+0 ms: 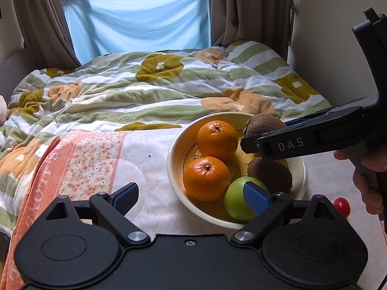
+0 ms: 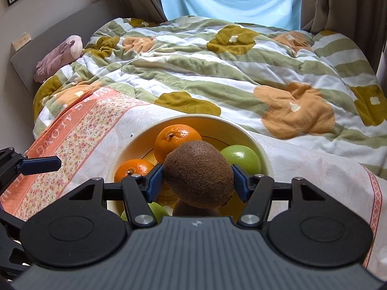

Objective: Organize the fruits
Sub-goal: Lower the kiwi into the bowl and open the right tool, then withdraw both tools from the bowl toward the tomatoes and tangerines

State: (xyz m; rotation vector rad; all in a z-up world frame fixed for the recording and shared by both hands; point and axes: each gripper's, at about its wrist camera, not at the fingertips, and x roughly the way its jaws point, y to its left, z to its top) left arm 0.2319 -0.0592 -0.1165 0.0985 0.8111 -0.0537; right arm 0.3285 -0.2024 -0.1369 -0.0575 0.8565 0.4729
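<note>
A cream bowl (image 1: 174, 169) sits on a floral cloth and holds two oranges (image 1: 216, 139), a green apple (image 1: 235, 203) and a kiwi (image 1: 271, 174). My right gripper (image 2: 197, 181) is shut on a second kiwi (image 2: 198, 174) and holds it above the bowl (image 2: 261, 149); it shows in the left wrist view (image 1: 263, 130) with that kiwi (image 1: 262, 124) over the bowl's far side. My left gripper (image 1: 191, 197) is open and empty at the bowl's near left edge. In the right wrist view two oranges (image 2: 175, 137), a green apple (image 2: 244, 157) and another green fruit (image 2: 158, 211) lie in the bowl.
A small red tomato (image 1: 341, 206) lies on the cloth right of the bowl. The pink and white tablecloth (image 1: 96, 159) covers the surface. A flowered duvet (image 1: 157, 91) lies behind. A plush toy (image 2: 60, 55) rests at the bed's left.
</note>
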